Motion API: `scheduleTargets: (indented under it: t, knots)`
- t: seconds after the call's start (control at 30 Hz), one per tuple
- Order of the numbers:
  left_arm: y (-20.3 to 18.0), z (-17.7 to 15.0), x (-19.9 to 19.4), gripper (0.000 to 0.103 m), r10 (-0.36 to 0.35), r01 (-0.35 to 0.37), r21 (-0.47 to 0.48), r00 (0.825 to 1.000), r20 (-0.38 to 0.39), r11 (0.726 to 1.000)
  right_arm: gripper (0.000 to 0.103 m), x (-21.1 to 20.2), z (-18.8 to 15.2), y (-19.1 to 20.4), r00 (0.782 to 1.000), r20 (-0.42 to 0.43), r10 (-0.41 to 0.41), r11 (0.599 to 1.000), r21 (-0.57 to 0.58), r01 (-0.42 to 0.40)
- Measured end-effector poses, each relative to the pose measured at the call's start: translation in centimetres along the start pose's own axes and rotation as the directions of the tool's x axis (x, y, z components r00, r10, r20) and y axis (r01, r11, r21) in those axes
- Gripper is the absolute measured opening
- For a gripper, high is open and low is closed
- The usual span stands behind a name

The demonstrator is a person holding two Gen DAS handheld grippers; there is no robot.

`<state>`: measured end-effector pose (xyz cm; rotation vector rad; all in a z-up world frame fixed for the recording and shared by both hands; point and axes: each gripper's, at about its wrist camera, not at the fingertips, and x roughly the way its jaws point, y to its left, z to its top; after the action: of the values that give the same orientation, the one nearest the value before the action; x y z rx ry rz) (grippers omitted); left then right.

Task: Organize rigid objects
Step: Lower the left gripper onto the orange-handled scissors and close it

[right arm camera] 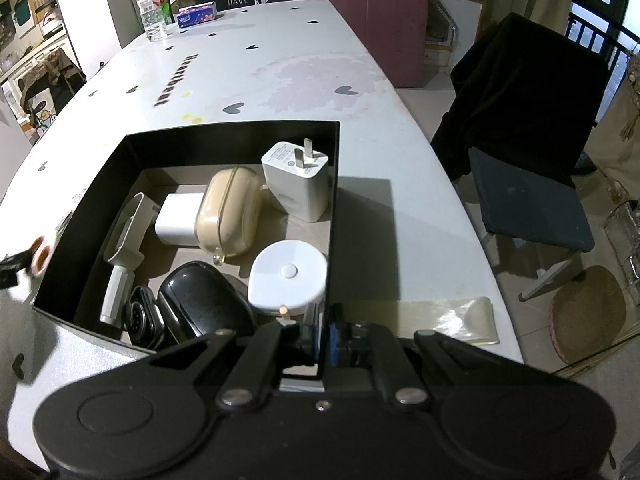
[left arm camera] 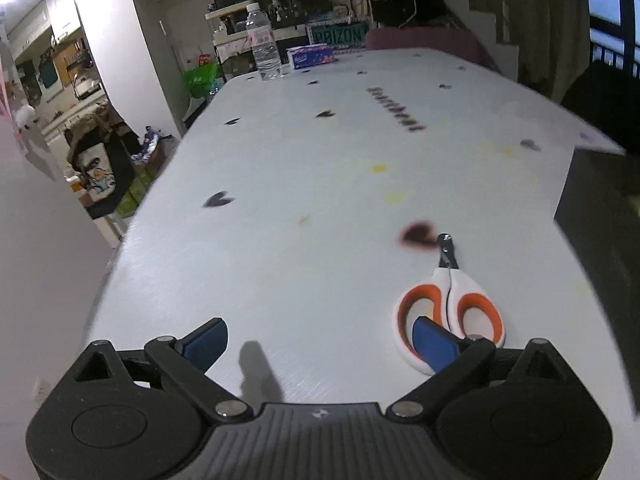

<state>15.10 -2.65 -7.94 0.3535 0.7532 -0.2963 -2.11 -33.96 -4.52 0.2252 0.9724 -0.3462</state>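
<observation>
scissors (left arm camera: 448,312): we judge light, stiff; take across both orange-lined handles.
left gripper (left arm camera: 320,346): jaws apart, empty.
right gripper (right arm camera: 323,344): clamped on box wall (right arm camera: 335,200).

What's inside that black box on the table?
The black box holds two white chargers, a beige earbud case, a round white tape measure, a black case, a watch and a white handle. Whatever lies beneath them is hidden.

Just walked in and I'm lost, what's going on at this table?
Someone is tidying small objects into a black box using two handheld grippers. The right gripper is shut on the box's near wall. The left gripper is open over the table, one finger in a handle loop of the scissors, not gripping. Chargers and cases already lie inside.
</observation>
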Motion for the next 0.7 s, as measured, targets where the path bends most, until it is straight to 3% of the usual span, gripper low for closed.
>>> scheduleTargets:
  t: [0.1,0.17,0.3,0.4,0.53,0.7]
  knots:
    - [1.2,-0.8,-1.0,0.098,0.064,-0.064,0.020,0.998,-0.022,0.998,0.006,0.0,0.0,0.0,1.000,0.000,0.001,1.000,0.002,-0.001]
    - [2.8,-1.1,-1.8,0.097,0.065,-0.065,-0.040,0.998,-0.002,0.997,0.006,0.0,0.1,0.1,1.000,-0.001,0.000,1.000,0.000,0.000]
    - [5.0,-0.4,-4.5,0.093,-0.035,0.054,-0.174,0.993,0.115,0.983,0.006,0.1,0.1,0.1,1.000,-0.006,-0.001,1.000,0.001,0.001]
    - [4.5,-0.2,-5.4,0.089,-0.165,0.194,-0.169,0.972,0.170,0.966,0.005,0.2,0.2,0.1,1.000,-0.009,-0.003,1.000,0.000,0.003]
    - [1.9,-0.5,-4.0,0.083,-0.246,0.256,-0.072,0.961,0.124,0.964,0.005,0.2,0.2,0.1,1.000,-0.009,-0.004,1.000,-0.001,0.004]
    - [0.0,-1.2,-0.8,0.076,-0.262,0.263,-0.022,0.965,0.020,0.965,0.006,0.2,0.2,0.0,1.000,-0.011,-0.001,1.000,0.003,0.001]
